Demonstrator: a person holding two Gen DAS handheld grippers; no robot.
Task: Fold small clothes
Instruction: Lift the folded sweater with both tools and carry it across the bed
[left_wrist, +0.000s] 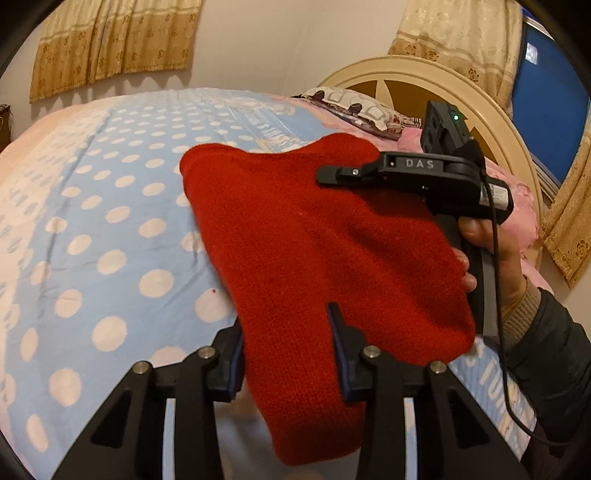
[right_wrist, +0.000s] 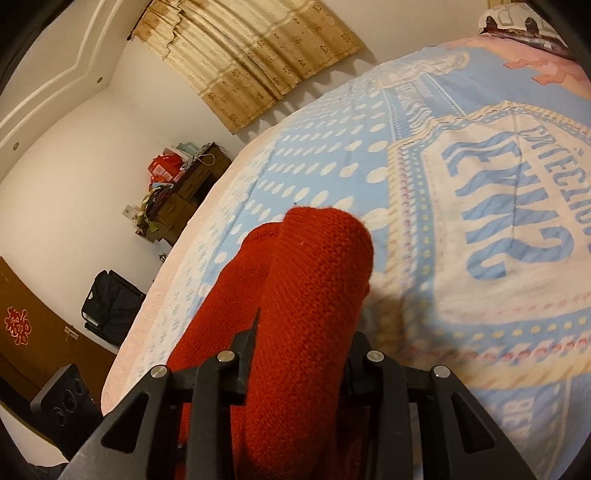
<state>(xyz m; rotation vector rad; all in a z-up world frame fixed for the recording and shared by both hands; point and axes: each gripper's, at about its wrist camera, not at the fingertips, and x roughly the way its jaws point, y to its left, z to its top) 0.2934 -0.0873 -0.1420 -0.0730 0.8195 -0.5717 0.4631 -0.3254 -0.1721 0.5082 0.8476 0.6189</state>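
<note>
The left gripper (left_wrist: 291, 354) pinches a near edge of the red knitted garment (left_wrist: 314, 240), jaws narrowed on the fabric. The right gripper (right_wrist: 299, 365) likewise clamps a bunched fold of it, a hand (left_wrist: 495, 251) on its handle. The garment hangs between them, above the blue polka-dot bedspread (left_wrist: 110, 221). Far right stands a cream headboard (left_wrist: 491, 110).

A bed (left_wrist: 110, 221) carries a blue cover with white dots (right_wrist: 332, 166) and a pale panel of blue lettering (right_wrist: 509, 206). A patterned pillow (left_wrist: 354, 103) lies against the round cream headboard (left_wrist: 461, 96). Tan curtains (right_wrist: 251, 62) hang on the white wall. A black bag (right_wrist: 110, 306) stands on the floor beside a cluttered brown cabinet (right_wrist: 184, 188).
</note>
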